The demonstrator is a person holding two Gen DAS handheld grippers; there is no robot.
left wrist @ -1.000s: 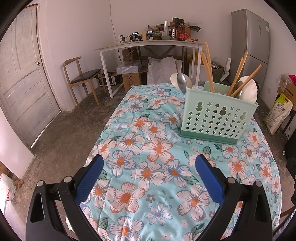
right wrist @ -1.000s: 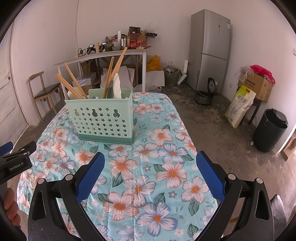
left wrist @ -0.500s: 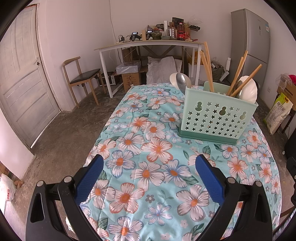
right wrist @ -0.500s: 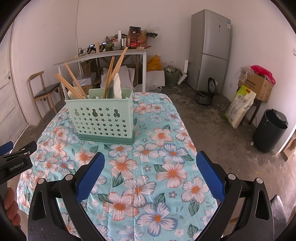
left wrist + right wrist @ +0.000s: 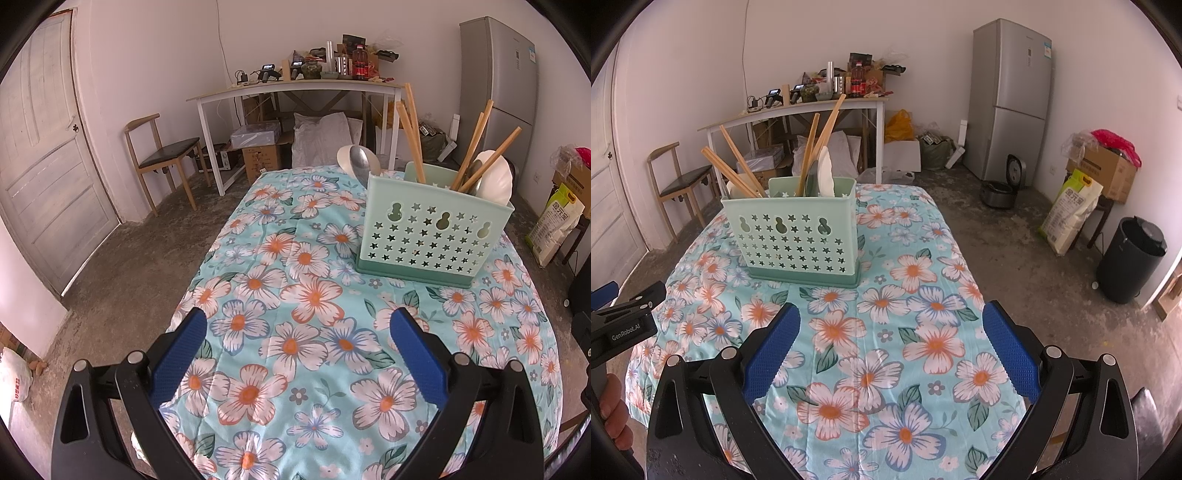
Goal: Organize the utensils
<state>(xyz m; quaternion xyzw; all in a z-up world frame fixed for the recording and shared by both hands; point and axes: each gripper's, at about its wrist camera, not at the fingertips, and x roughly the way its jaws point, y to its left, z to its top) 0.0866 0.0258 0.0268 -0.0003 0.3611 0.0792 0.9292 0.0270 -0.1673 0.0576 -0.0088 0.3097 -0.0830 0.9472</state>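
A mint-green utensil holder (image 5: pixel 432 229) with star holes stands on the floral tablecloth (image 5: pixel 295 325); it also shows in the right wrist view (image 5: pixel 794 236). Wooden chopsticks (image 5: pixel 412 133) and white and metal spoons (image 5: pixel 493 181) stand upright in it. More chopsticks (image 5: pixel 733 170) and a white spoon (image 5: pixel 825 171) show in the right view. My left gripper (image 5: pixel 299 325) is open and empty, held above the cloth in front of the holder. My right gripper (image 5: pixel 892 319) is open and empty, also above the cloth, nearer the table's right side.
The table edge drops off left (image 5: pixel 192 280) and right (image 5: pixel 975 280). A chair (image 5: pixel 162 155), a cluttered white desk (image 5: pixel 295 86), a fridge (image 5: pixel 1008 103), a black bin (image 5: pixel 1130 258) and boxes stand around the room. The left gripper's body (image 5: pixel 624 325) shows at the right view's left edge.
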